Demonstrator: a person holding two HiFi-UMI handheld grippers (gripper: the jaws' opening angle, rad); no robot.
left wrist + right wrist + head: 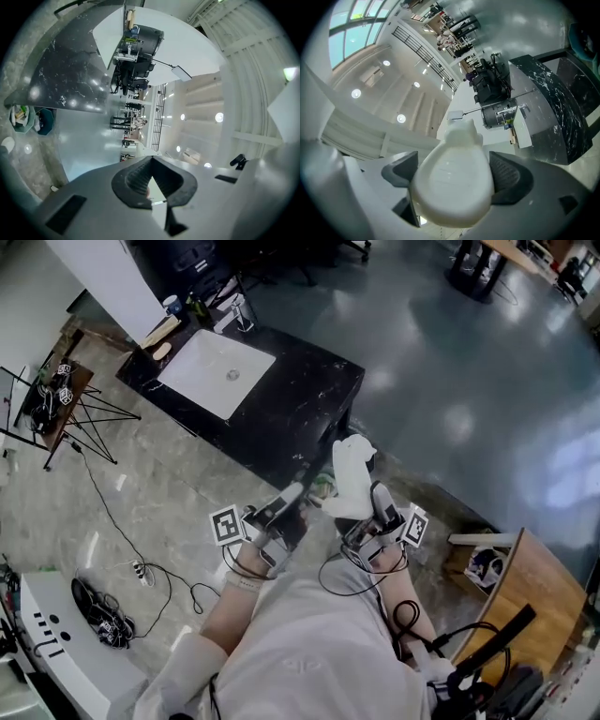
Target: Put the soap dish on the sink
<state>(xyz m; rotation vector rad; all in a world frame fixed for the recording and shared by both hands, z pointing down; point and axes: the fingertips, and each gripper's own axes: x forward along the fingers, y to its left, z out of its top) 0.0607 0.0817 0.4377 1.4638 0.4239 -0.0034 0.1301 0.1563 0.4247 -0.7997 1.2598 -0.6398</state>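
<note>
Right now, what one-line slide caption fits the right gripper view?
Right tongs clamp a white, rounded plastic soap dish, black marble-topped counter ahead at right.

Sink (pixel 202 367) in counter (pixel 302 401) (soap dish (pixel 352 474) nearer)

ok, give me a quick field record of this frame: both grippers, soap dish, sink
left gripper: shut, nothing held
right gripper: shut on soap dish
soap dish: white, held off the floor between the right jaws
sink: white basin set in a black counter, ahead of the person, well apart from the dish
task state: dish in hand, not yet on the sink
</note>
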